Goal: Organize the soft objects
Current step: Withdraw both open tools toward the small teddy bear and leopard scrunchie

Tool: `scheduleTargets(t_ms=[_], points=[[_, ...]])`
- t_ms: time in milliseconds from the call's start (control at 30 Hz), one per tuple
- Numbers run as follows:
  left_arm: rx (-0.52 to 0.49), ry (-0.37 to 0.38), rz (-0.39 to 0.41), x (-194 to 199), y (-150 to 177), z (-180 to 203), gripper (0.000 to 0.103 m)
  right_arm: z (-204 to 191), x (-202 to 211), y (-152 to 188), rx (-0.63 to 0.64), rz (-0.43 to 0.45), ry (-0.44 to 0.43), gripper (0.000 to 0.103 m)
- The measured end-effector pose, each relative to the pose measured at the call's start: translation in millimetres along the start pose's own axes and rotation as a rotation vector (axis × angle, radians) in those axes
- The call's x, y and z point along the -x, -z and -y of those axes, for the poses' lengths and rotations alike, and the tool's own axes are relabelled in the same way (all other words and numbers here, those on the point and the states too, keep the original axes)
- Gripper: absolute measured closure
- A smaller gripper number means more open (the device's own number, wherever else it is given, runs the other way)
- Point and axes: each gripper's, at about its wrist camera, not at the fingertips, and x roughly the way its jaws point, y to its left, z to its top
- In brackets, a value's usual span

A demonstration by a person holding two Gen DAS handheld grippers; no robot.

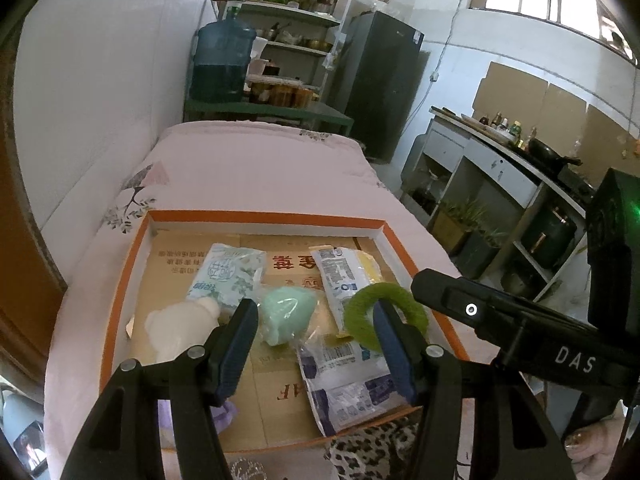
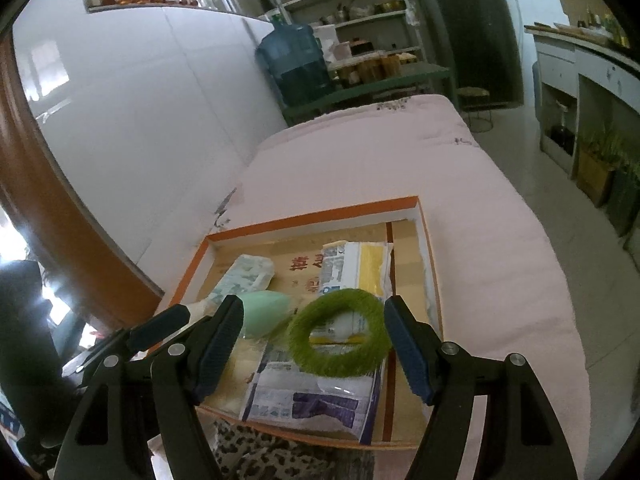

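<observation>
An orange-rimmed shallow box [image 1: 264, 217] [image 2: 316, 210] lies on a pink-covered table. In it are a green fuzzy ring [image 1: 362, 318] [image 2: 340, 360], a mint green soft toy in plastic [image 1: 286, 314] [image 2: 262, 314], a white bear-shaped toy [image 1: 176, 328], tissue packs [image 1: 232, 274] [image 2: 246, 276] and wipe packets [image 1: 346, 384] [image 2: 316, 396]. My left gripper [image 1: 316, 344] is open above the box, straddling the mint toy. My right gripper [image 2: 314, 350] is open just above the ring, empty. It also shows in the left wrist view [image 1: 500, 320].
A leopard-print cloth [image 1: 372, 452] [image 2: 280, 456] and a purple soft item [image 1: 224, 412] lie at the box's near edge. A water jug [image 1: 222, 64] and shelves stand beyond the table. A counter [image 1: 500, 152] runs along the right.
</observation>
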Motion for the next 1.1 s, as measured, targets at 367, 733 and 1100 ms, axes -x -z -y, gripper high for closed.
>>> scheduleTargets(t_ms=[367, 733, 1100], points=[[-0.001, 0.01, 0.039, 31.2, 6.7, 10.6, 0.043, -13.6, 30.7, 6.3, 0.029, 0.038, -0.005, 0.029], [-0.006, 0.023, 0.071, 61.9, 16.0, 15.6, 0.043, -32.0, 59.8, 16.1, 0.061, 0.072, -0.002, 0.029], [-0.002, 0.024, 0.093, 85.8, 27.0, 16.0, 0.043, -48.0, 79.2, 28.5, 0.089, 0.084, -0.007, 0.029]])
